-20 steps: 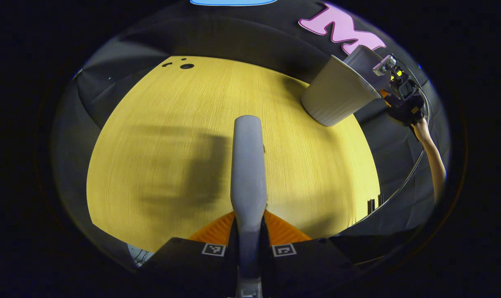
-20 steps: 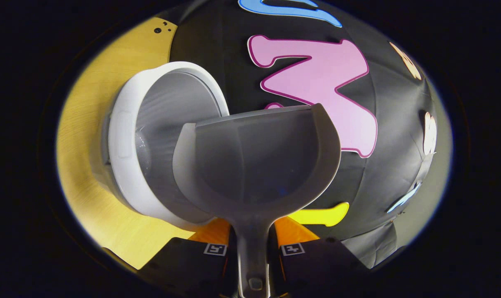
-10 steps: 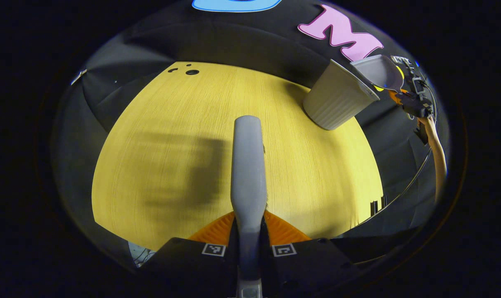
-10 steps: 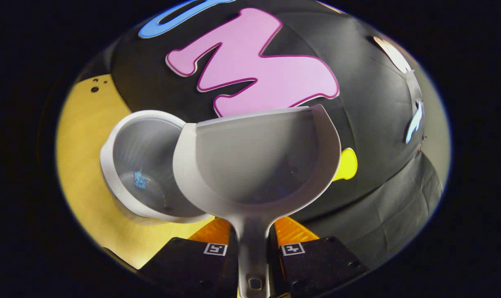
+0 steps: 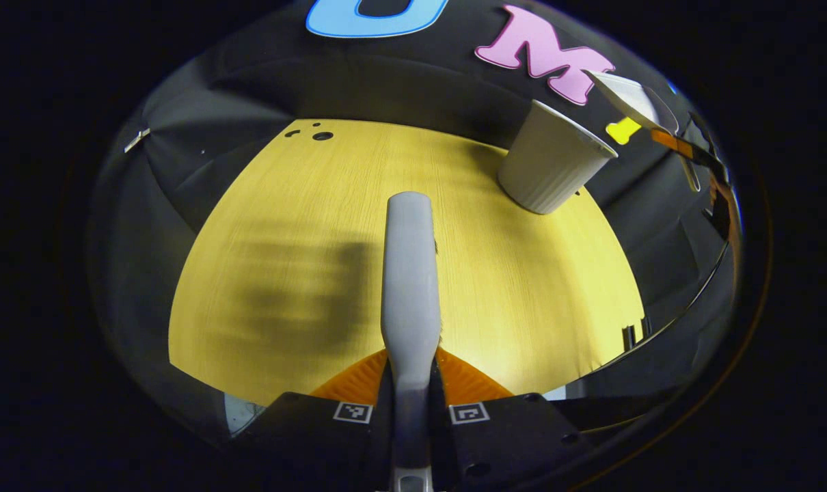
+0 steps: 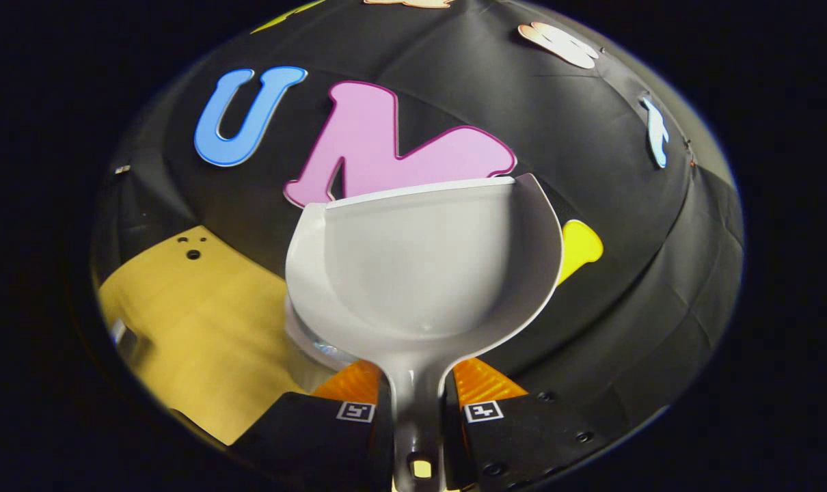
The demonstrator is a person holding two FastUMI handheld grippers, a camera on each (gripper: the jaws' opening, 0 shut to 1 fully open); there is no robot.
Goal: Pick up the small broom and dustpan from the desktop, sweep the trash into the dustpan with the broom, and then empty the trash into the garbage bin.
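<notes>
The grey broom [image 5: 409, 273] points away from me over the yellow table [image 5: 283, 273], its handle clamped in my left gripper [image 5: 410, 386]. A white ribbed garbage bin [image 5: 552, 162] stands at the table's far right. Above and to the right of it the grey dustpan [image 5: 633, 98] is held up in the air. In the right gripper view the dustpan [image 6: 420, 266] is level and looks empty, with my right gripper [image 6: 417, 400] shut on its handle. A slice of the bin's rim [image 6: 309, 345] shows under the pan's left edge; the bin's inside is hidden.
Small dark holes [image 5: 322, 135] mark the table's far left corner. A cable [image 5: 690, 297] hangs past the table's right edge, near two small black clips [image 5: 629, 336]. Black cloth walls close off the back and sides.
The right gripper has tilted the dustpan back up and drawn it away from over the bin, so the bin's opening slid under the pan. The left gripper with the broom barely moved.
</notes>
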